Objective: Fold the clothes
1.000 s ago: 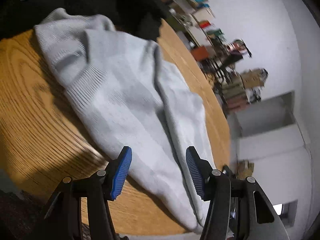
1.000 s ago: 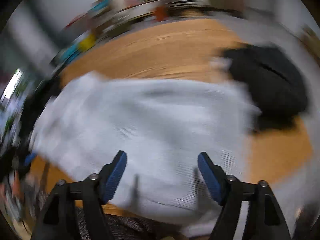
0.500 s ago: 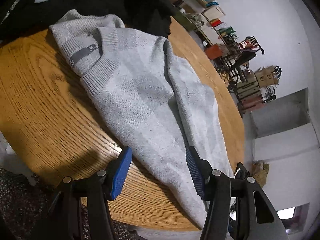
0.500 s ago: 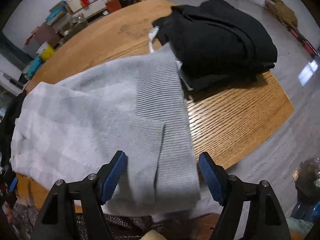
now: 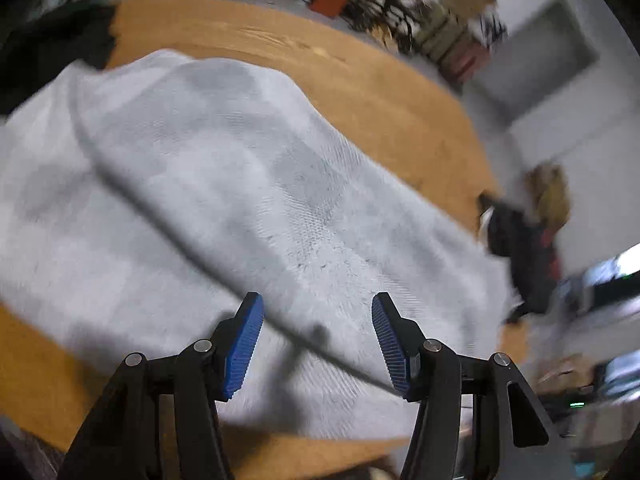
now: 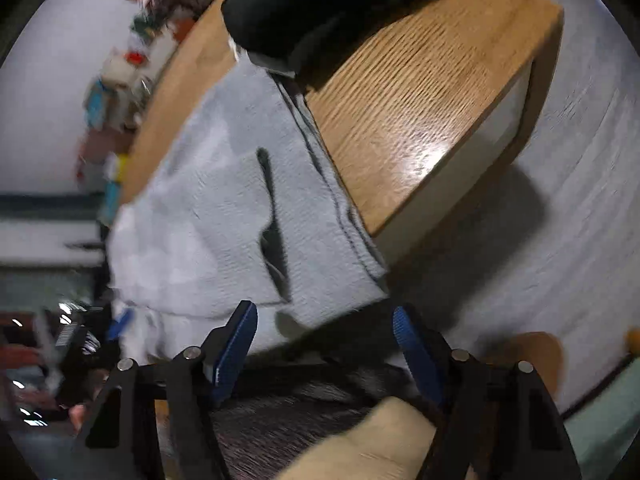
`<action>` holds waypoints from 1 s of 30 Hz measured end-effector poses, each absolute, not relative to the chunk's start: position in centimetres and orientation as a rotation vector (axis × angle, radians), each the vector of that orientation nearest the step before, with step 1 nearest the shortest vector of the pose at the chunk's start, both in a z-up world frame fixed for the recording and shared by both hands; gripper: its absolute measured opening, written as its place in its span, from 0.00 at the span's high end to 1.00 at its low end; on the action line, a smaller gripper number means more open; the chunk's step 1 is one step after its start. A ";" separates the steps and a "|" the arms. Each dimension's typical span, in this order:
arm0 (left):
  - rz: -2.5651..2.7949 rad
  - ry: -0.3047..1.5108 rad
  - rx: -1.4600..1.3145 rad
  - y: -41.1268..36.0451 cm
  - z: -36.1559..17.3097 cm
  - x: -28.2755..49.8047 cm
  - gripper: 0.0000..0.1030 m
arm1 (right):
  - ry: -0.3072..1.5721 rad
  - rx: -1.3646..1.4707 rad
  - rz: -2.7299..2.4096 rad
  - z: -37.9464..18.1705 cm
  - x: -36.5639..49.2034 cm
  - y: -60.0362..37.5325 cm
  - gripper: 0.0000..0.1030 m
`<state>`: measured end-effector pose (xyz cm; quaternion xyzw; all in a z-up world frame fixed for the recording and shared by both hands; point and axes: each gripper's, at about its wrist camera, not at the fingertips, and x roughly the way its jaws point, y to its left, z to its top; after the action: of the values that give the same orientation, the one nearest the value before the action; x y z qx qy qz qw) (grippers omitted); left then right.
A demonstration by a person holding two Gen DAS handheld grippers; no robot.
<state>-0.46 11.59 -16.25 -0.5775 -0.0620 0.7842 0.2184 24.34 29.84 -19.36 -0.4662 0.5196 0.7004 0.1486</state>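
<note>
A light grey knit sweater (image 5: 224, 184) lies spread over the round wooden table (image 5: 392, 104), with a long fold ridge running diagonally across it. My left gripper (image 5: 318, 344) is open and empty just above the sweater's near part. In the right wrist view the same sweater (image 6: 224, 216) hangs over the table's near edge. My right gripper (image 6: 324, 354) is open and empty, low beside that hanging edge, off the table (image 6: 424, 120).
A pile of folded black clothes (image 6: 320, 4) sits on the table beyond the sweater, and shows dark at the left (image 5: 52, 52). Cluttered shelves and boxes (image 5: 440, 32) line the wall. Grey floor (image 6: 560, 208) lies past the table edge.
Both grippers have swung quickly, blurring the views. The left now looks across the sweater's body. The right has dropped below the table edge near the hanging part. Both stay open.
</note>
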 end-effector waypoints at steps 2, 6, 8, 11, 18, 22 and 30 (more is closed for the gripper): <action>2.177 -0.135 -1.635 12.2 -17.4 -0.7 0.44 | 1.525 -1.266 2.028 -19.6 24.3 29.7 0.27; 2.173 -0.183 -1.651 11.1 -18.5 -0.6 0.44 | 1.576 -1.233 2.012 -20.8 23.7 29.2 0.27; 2.164 -0.208 -1.647 10.4 -18.7 -0.5 0.44 | 1.635 -1.223 1.985 -21.3 23.4 29.2 0.27; 2.149 -0.260 -1.655 9.1 -19.2 -0.3 0.44 | 1.635 -1.275 1.968 -21.6 22.7 28.6 0.27; 2.131 -0.702 -1.590 1.1 -18.6 0.9 0.44 | 1.231 -1.477 2.247 -15.0 19.8 24.9 0.33; 2.256 -1.103 -1.469 -8.1 -17.7 1.7 0.44 | 0.886 -1.440 2.494 -10.1 16.4 21.4 0.27; 2.380 -1.594 -1.444 -20.2 -20.6 3.2 0.37 | 0.605 -1.651 2.775 -10.9 7.9 12.0 0.25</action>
<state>3.21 -20.16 -20.60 -0.4498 -0.4967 0.7416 -0.0332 7.87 12.00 -10.89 -0.5011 0.1838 0.8426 -0.0719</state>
